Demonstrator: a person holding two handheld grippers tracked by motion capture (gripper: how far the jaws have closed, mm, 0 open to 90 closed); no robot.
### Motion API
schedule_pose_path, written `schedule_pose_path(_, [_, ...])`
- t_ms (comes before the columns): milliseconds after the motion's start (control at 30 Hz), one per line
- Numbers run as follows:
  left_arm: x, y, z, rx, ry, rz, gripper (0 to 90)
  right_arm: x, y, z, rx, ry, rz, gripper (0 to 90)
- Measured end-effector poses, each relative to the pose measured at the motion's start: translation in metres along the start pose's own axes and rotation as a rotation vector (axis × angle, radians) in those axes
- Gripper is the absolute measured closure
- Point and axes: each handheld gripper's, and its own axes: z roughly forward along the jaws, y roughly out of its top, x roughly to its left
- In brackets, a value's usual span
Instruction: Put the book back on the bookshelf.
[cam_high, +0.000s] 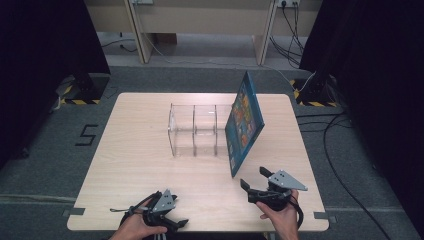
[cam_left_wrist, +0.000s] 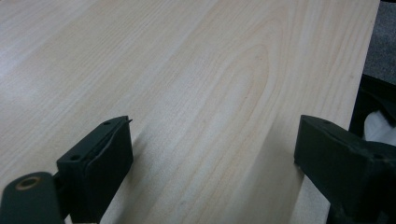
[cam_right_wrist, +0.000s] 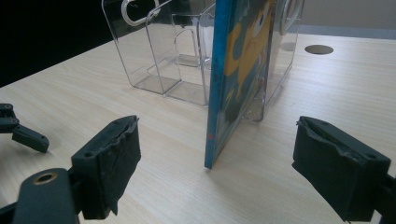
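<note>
At the near edge of the tabletop (cam_high: 150, 165) both hands hold their tools low, the left gripper (cam_high: 176, 223) and right gripper (cam_high: 253, 177) each with jaws spread wide and empty, while a blue picture book (cam_high: 243, 122) leans tilted against the right end of a clear divided organizer (cam_high: 195, 130) just beyond the right gripper.

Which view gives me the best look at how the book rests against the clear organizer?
The high view: the book leans tilted against the clear organizer, both whole. The right gripper view shows its edge and bottom corner close up. The left gripper view shows bare table.
</note>
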Motion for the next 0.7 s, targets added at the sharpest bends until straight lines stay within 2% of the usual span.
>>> schedule_pose_path(700, [-0.001,0.0,0.001,-0.003,-0.008,0.01,8.7,0.002,-0.007,-0.014,0.013,0.008,0.002,15.9])
